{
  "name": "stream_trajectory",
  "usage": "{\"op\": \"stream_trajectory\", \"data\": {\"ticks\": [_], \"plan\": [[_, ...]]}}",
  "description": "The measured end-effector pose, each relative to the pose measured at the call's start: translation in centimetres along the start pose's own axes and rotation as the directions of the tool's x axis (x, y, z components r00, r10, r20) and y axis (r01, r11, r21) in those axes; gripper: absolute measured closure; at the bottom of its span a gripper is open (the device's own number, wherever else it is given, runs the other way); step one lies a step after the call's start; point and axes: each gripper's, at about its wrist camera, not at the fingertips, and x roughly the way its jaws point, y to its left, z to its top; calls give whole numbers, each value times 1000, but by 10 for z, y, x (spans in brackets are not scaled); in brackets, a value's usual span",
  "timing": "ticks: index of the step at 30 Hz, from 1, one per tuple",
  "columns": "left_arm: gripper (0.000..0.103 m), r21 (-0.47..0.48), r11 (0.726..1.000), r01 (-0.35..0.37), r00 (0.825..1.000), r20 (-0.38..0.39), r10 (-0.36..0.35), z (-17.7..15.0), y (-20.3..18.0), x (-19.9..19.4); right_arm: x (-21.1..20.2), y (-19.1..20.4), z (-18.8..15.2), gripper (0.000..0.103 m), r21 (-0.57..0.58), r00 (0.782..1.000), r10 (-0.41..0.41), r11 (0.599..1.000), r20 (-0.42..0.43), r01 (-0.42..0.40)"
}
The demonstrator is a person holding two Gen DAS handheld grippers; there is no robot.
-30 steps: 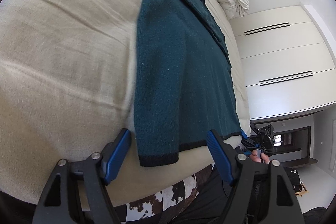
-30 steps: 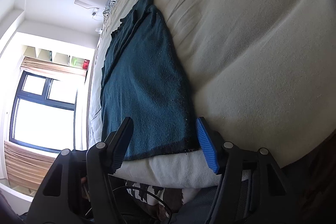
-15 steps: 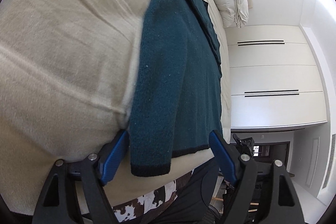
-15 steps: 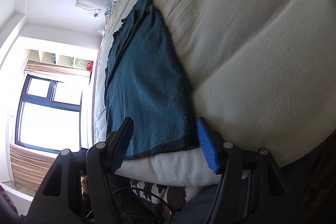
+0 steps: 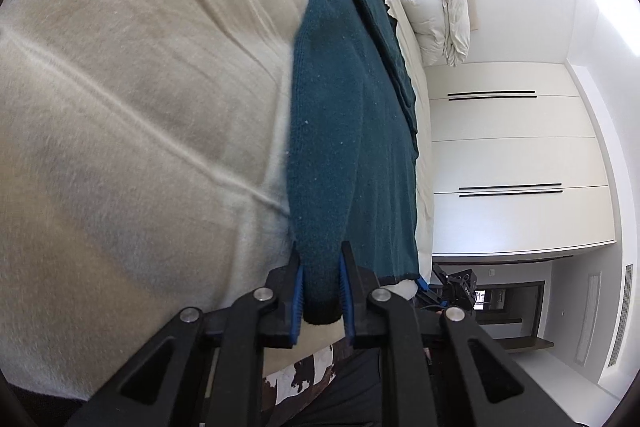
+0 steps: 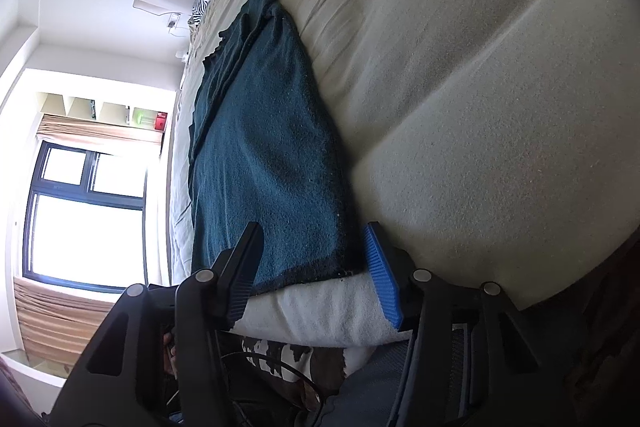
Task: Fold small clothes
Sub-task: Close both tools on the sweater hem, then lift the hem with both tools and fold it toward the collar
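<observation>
The dark teal sweater (image 5: 352, 131) lies flat on the cream bedspread (image 5: 132, 107), stretching from the near edge of the bed toward twelve o'clock. Its black-trimmed sleeve cuff (image 5: 322, 311) sits between the blue pads of the left gripper (image 5: 320, 291); the jaws are closing and the pads already press the cuff from both sides, with the sleeve running up from them toward twelve o'clock. In the right wrist view the sweater's hem corner (image 6: 320, 267) lies between the fingers of the right gripper (image 6: 312, 267), whose jaws are closing at middling width without yet touching the fabric; the ribbed blue pad (image 6: 382, 279) at three o'clock stands just beside the sweater's edge.

The sweater is a fuzzy, nubbly knit with a narrow black border; the bedspread is a soft, napped fabric with long shallow creases. A bundled white duvet (image 5: 436, 11) sits at one o'clock from the sweater.

Both grippers point downward at a slant over the bed's near edge.
</observation>
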Motion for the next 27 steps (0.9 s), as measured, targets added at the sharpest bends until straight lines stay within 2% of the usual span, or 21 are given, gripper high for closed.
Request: {"op": "stream_trajectory", "data": {"ticks": [9,14,19,23,27], "plan": [[95,45,998,-49,999,24,48,-4,-9,-1,9,3,2,62,-16,998,-46,999,-46,45],[95,63,995,-71,997,42,68,-5,-10,-7,19,9,7,74,-51,994,-81,996,-77,77],[95,82,994,-74,996,47,70,-6,-14,-9,22,9,6,94,-58,993,-102,993,-63,99],[95,88,995,-50,998,53,45,-6,-20,-13,20,16,2,96,-88,992,-122,989,-38,118],[95,82,997,-1,998,63,-4,-4,-27,-19,13,27,4,97,-102,995,-102,990,-3,101]]}}
